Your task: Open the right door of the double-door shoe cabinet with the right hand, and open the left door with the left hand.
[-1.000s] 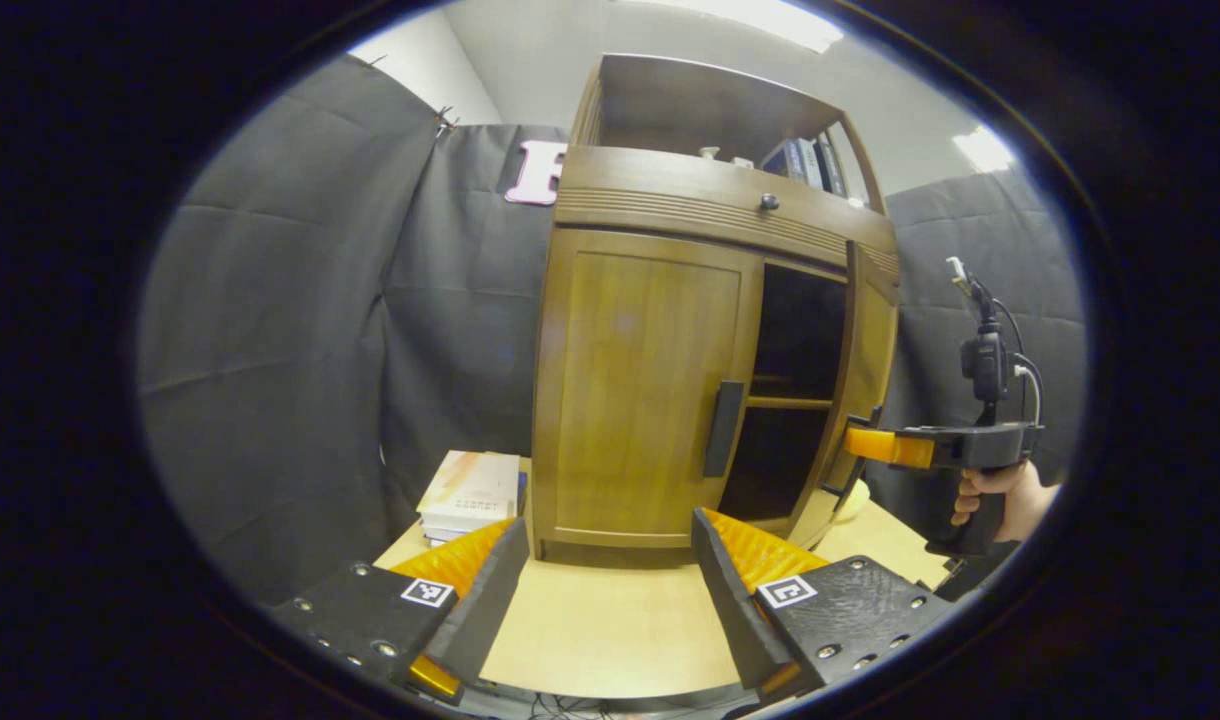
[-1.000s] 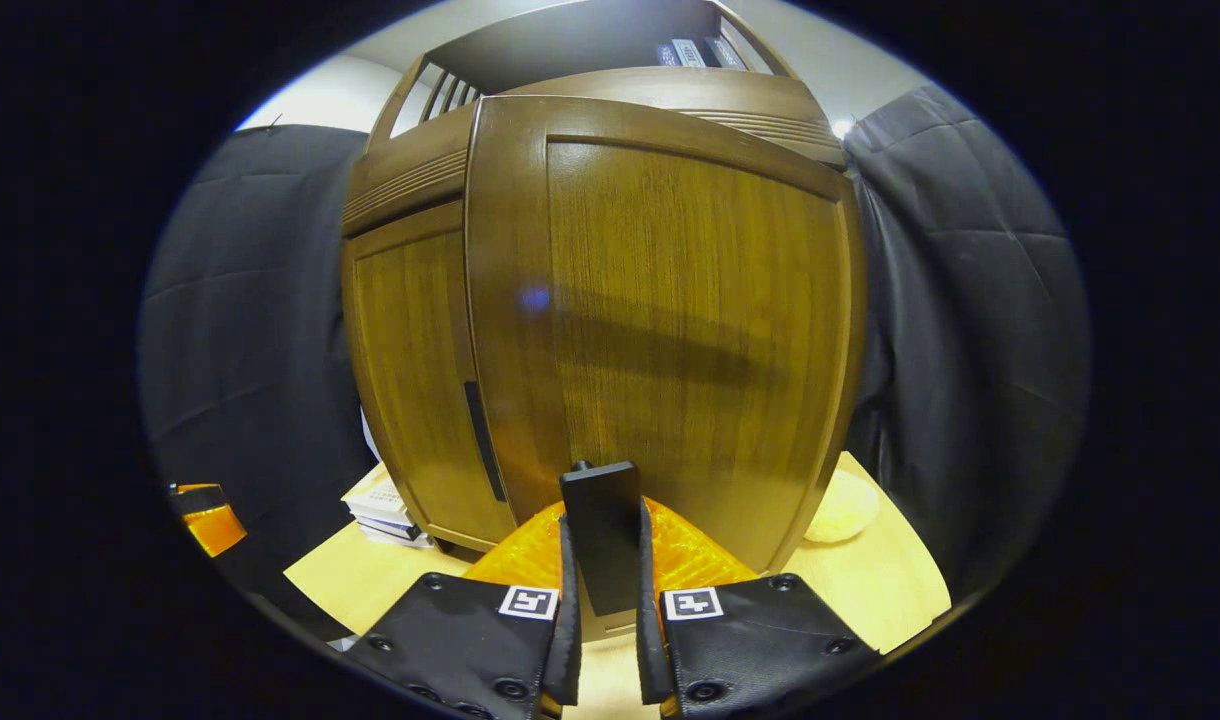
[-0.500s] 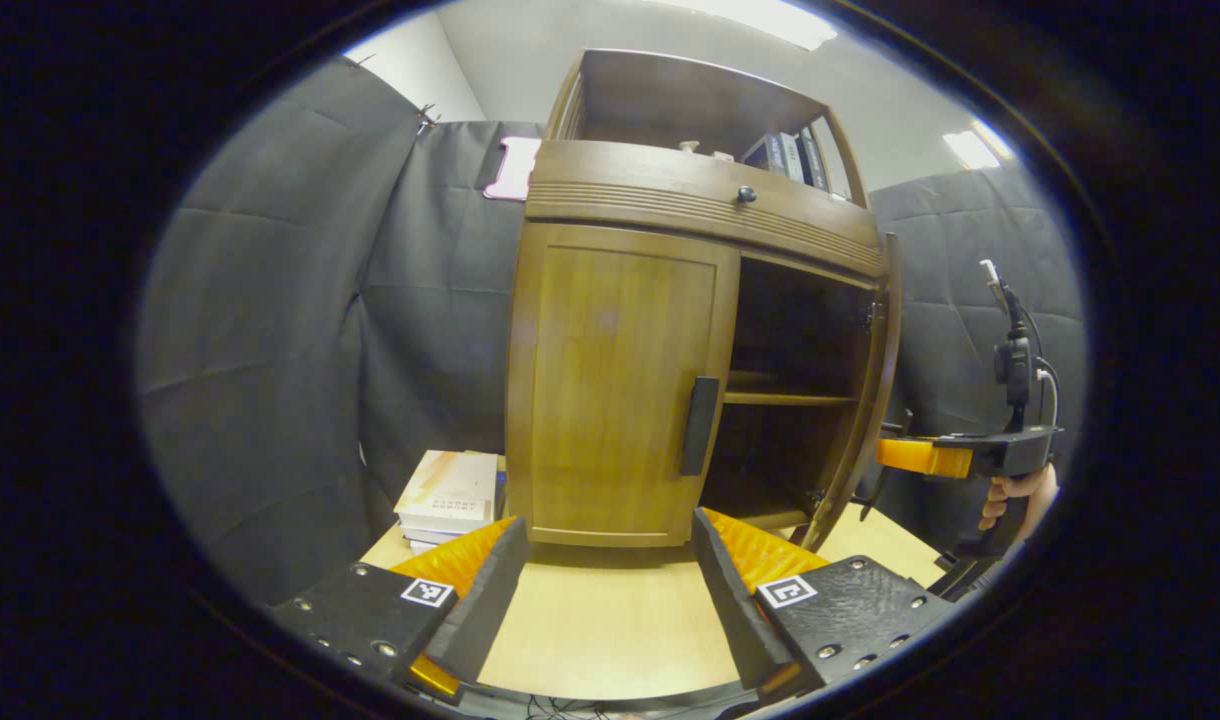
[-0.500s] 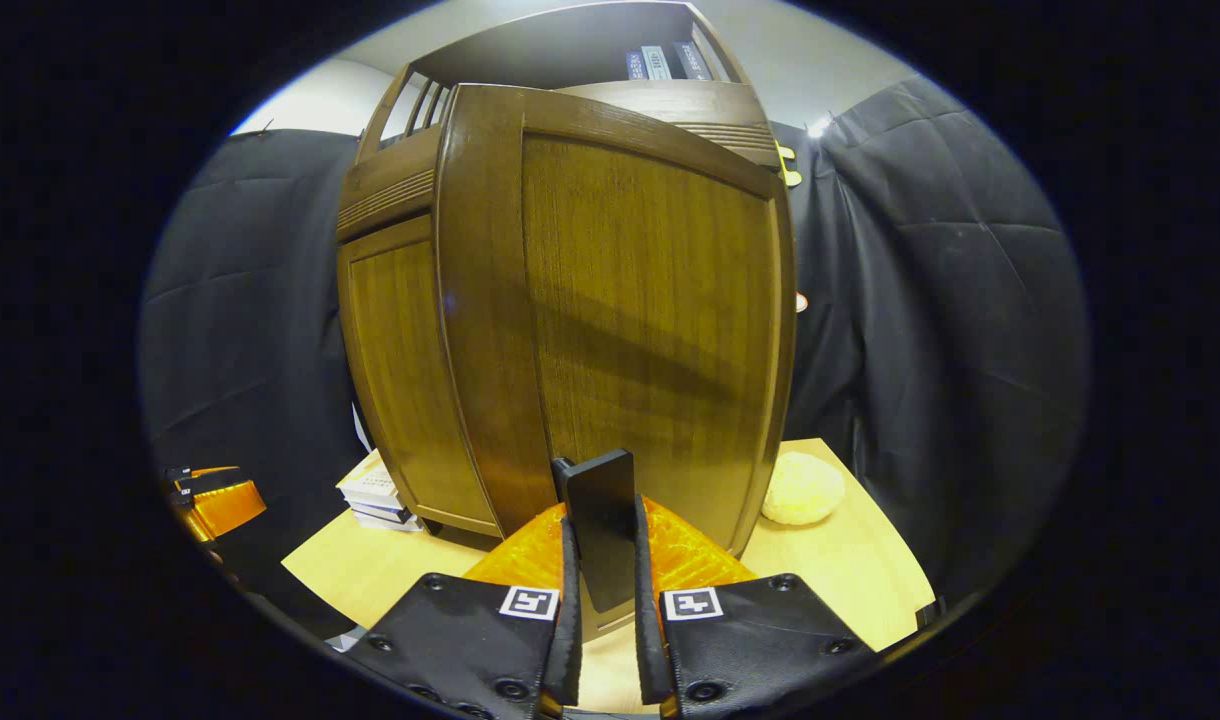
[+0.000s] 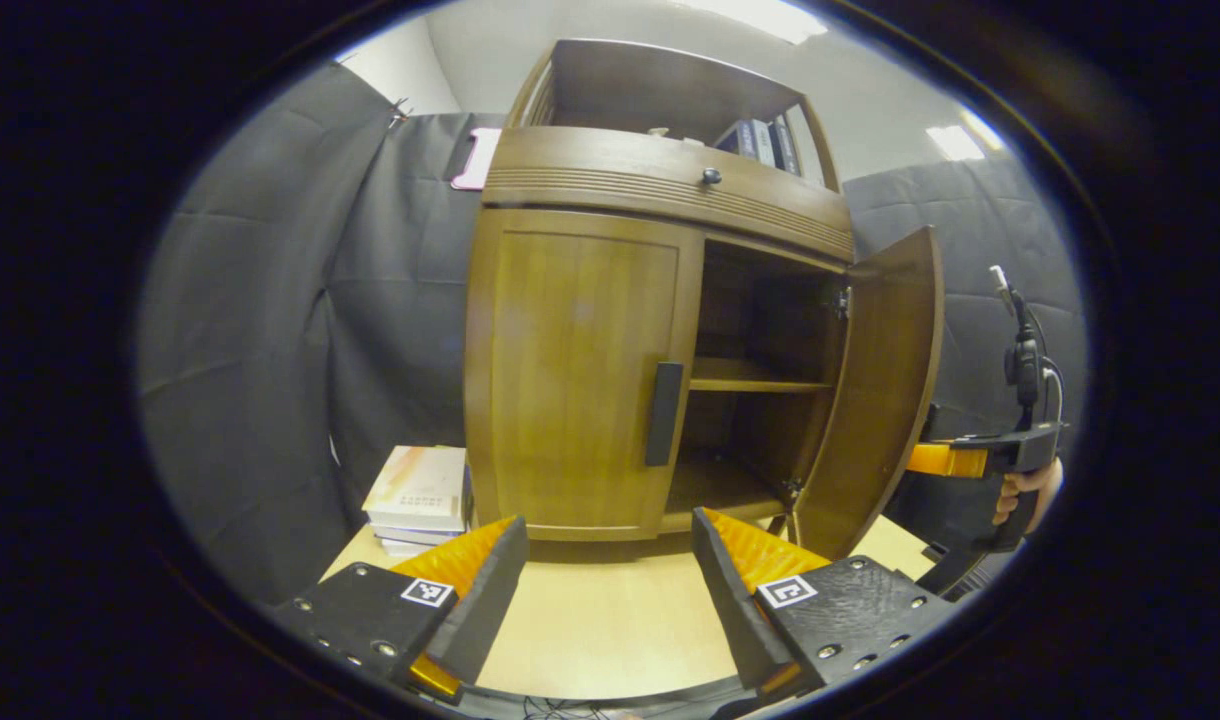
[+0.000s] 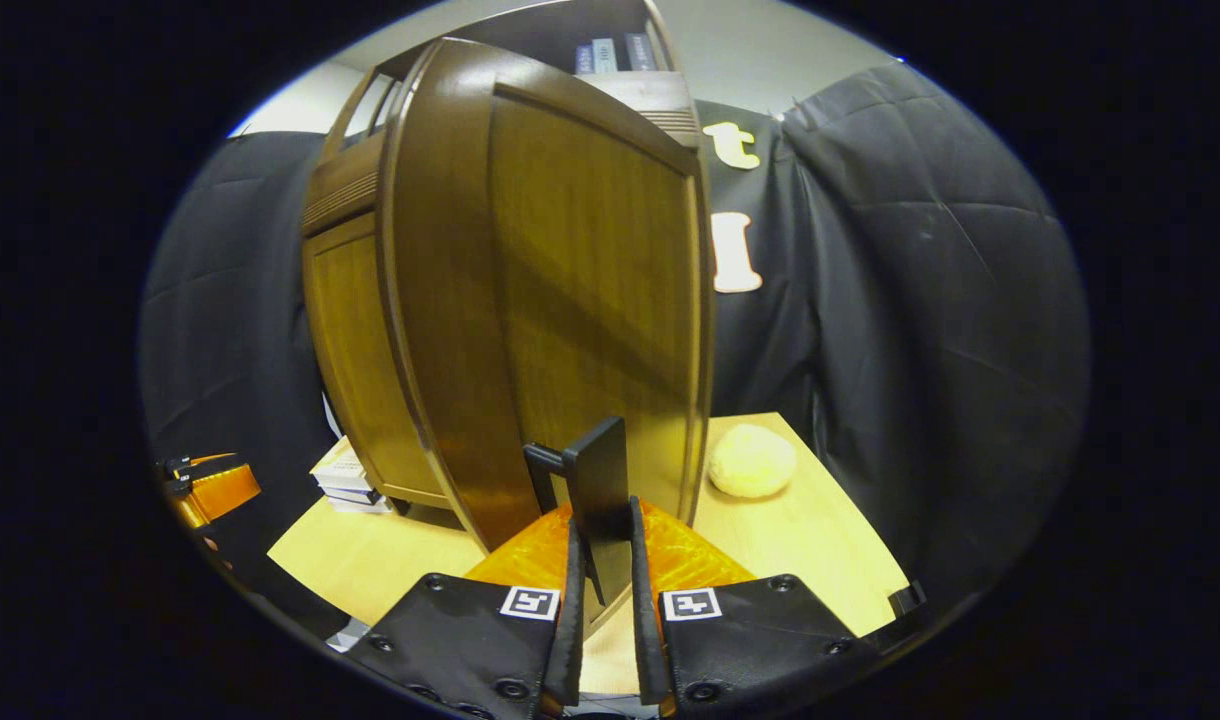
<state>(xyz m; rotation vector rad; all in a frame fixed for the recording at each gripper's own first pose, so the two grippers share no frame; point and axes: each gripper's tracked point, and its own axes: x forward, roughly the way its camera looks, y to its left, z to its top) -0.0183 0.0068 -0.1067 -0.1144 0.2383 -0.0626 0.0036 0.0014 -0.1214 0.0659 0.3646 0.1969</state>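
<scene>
Holding the right door's handle [image 6: 602, 500] pinched between both fingers of my right tongs [image 6: 603, 600], I have the right door [image 6: 570, 300] swung well out from the shoe cabinet [image 5: 660, 200], so I judge that half of the task nearly or fully done. My left tongs [image 5: 610, 590] are spread wide with nothing between the fingers, hovering over the near edge of the counter [image 5: 600, 630], short of the cabinet.

Farther in, the left door [image 5: 580, 370] is shut, its dark handle [image 5: 664, 414] untouched at the door's inner edge; opening it is what remains, and the left tongs need to go forward and close on that handle. Behind the open right door I see a bare shelf [image 5: 755, 375]. A stack of books [image 5: 420, 485] lies by the cabinet towards the counter's left edge, and a pale round lump [image 6: 752, 460] lies towards the far right corner.
</scene>
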